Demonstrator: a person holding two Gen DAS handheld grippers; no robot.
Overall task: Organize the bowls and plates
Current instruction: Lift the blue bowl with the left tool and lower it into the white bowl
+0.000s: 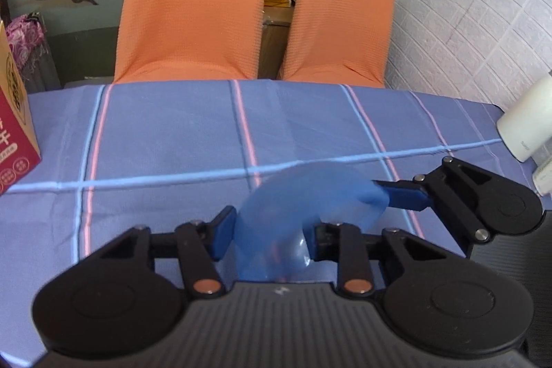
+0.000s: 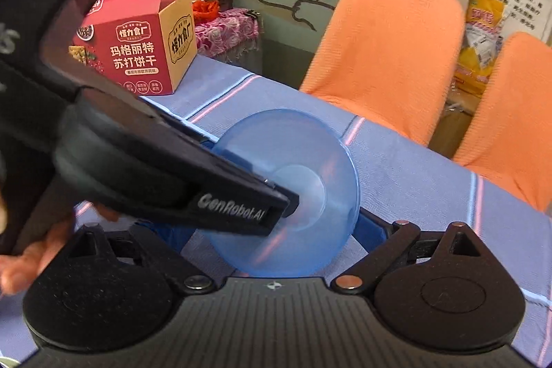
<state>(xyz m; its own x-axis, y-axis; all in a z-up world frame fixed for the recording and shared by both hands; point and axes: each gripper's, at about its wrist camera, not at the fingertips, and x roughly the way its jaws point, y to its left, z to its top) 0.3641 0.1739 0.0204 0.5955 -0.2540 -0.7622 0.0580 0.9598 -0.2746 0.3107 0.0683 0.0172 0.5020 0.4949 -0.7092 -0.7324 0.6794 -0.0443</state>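
A see-through blue bowl hangs tilted on edge above the blue checked tablecloth. My left gripper is shut on its wall, with the blurred bowl between the blue pads. In the right wrist view its black finger reaches into the bowl from the left. My right gripper spans the bowl's width, with a blue pad against the rim on each side. One of its fingers touches the bowl's right edge in the left wrist view.
A red cracker box stands at the table's far left corner. Two orange-covered chairs stand behind the far edge. A white bottle is at the right edge. A person's hand holds the left gripper.
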